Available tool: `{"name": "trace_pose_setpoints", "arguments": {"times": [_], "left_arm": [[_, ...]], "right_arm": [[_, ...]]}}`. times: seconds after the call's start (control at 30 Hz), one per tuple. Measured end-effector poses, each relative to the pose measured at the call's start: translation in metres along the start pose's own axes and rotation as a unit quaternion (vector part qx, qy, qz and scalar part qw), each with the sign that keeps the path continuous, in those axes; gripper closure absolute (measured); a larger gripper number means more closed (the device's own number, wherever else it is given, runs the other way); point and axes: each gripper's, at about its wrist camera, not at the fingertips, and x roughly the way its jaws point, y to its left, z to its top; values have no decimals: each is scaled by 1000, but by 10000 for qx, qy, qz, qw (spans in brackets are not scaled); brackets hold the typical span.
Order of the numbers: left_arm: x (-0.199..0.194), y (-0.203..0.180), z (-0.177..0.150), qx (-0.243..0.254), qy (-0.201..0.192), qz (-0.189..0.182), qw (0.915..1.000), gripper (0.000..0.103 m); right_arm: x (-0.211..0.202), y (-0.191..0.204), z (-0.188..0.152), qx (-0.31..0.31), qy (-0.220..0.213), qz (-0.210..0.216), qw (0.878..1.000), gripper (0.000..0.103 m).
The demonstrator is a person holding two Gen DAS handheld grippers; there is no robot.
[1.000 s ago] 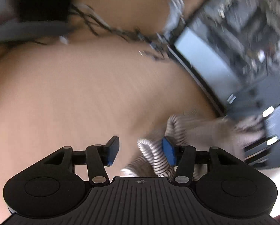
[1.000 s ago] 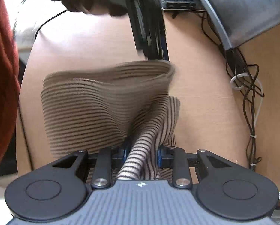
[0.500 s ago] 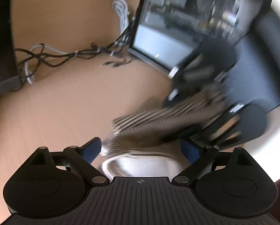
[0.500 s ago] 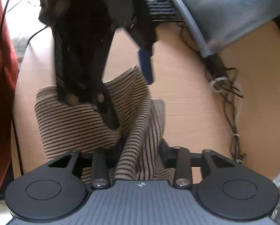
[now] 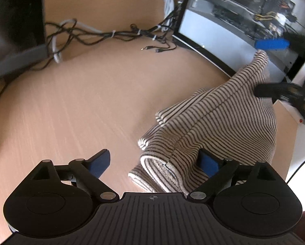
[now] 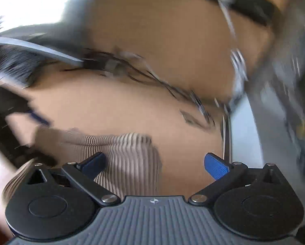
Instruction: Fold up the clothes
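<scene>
Left gripper (image 5: 154, 164): jaws stood wide apart at the bottom of the left wrist view; nothing was clamped; the right blue pad (image 5: 207, 163) lay against the cloth, the left pad (image 5: 100, 162) over bare wood
Striped garment (image 5: 219, 120): beige knit with thin dark stripes, bunched on the desk in the lower right of that view; a ribbed hem curled between the pads
Right gripper (image 6: 155, 164): jaws spread wide in the blurred right wrist view, holding nothing; the cloth lay under its left finger (image 6: 94, 164)
Desk (image 5: 80, 106): light wood, bare across the centre
Cables (image 5: 111, 34): tangled black and white, upper centre
Computer case (image 5: 244, 10): upper right, side open
</scene>
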Motion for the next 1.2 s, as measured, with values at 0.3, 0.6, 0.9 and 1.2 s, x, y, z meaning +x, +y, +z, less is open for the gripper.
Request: {"name": "trace_pose_setpoints", "arguments": {"times": [0.3, 0.6, 0.9, 1.2], "left_arm": [[-20, 18, -7, -33, 58, 547, 9985, 7], [-59, 5, 23, 264, -604, -164, 9977, 6], [9, -14, 39, 591, -58, -262, 9979, 6], [26, 12, 34, -131, 204, -821, 9963, 5]], "right_arm": [[47, 12, -17, 588, 246, -508, 9967, 0], [53, 21, -16, 744, 313, -746, 9939, 0], [-17, -30, -52, 2897, 516, 801, 9524, 0], [-1, -32, -98, 3923, 1117, 1467, 9012, 12]]}}
